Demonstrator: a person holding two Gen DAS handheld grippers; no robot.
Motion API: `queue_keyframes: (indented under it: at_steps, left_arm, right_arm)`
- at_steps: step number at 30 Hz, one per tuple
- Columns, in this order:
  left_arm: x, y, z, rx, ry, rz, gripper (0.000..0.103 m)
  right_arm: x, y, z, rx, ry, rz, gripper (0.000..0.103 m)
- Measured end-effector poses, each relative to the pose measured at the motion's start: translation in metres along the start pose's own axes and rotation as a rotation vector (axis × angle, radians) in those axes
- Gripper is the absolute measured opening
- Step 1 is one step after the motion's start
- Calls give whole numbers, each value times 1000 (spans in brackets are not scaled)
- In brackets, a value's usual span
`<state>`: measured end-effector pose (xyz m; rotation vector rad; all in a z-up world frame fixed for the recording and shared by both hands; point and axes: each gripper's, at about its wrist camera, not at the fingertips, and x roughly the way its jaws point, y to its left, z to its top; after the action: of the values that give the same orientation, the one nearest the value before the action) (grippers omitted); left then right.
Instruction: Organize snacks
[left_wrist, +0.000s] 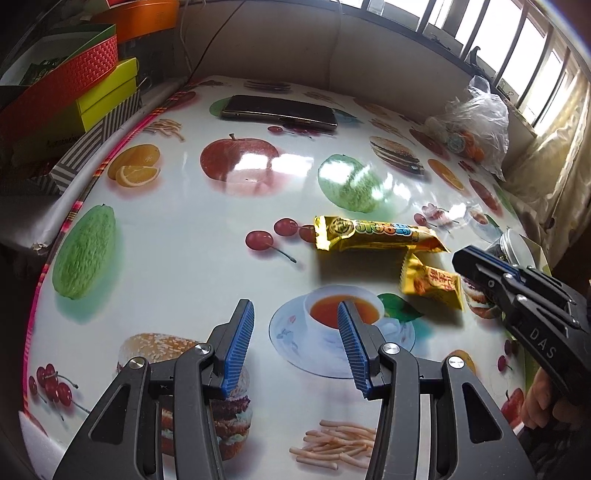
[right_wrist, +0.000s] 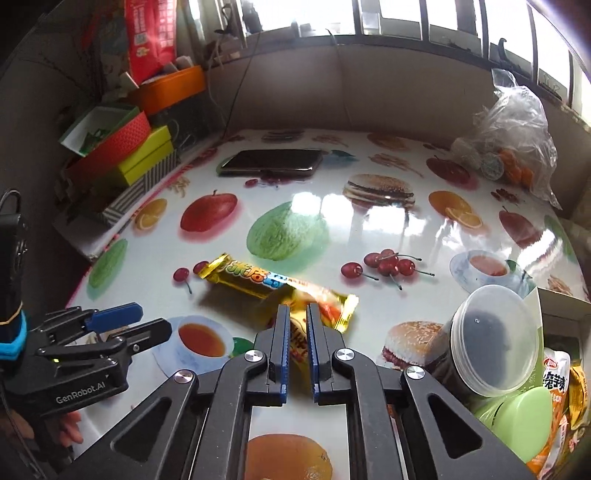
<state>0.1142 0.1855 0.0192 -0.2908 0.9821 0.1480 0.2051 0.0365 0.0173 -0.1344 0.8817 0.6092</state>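
Observation:
A long gold snack bar lies on the fruit-print table; it also shows in the right wrist view. A small gold and orange snack packet sits just right of it. My right gripper is shut on that packet, which looks lifted a little off the table. In the left wrist view the right gripper comes in from the right. My left gripper is open and empty above the printed teacup. It shows at the left of the right wrist view.
A box at the right edge holds a clear-lidded jar, a green lid and snack bags. A phone lies at the back. A plastic bag of snacks sits back right. Stacked coloured boxes stand left.

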Motion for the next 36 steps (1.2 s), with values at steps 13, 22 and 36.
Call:
queue_keyframes:
  at_steps: [13,22,36]
  left_arm:
    - [0,2,3,3,-3,4,49]
    - [-3,-7,24,64,-36,16,49]
    - [34,-57,58,348,21,-87,49]
  right_arm:
    - [16,1,-14,5,24,-42,46]
    - [17,-7,-13,153,-8,-168,49]
    - [17,-7,-22,68,54,-76,50]
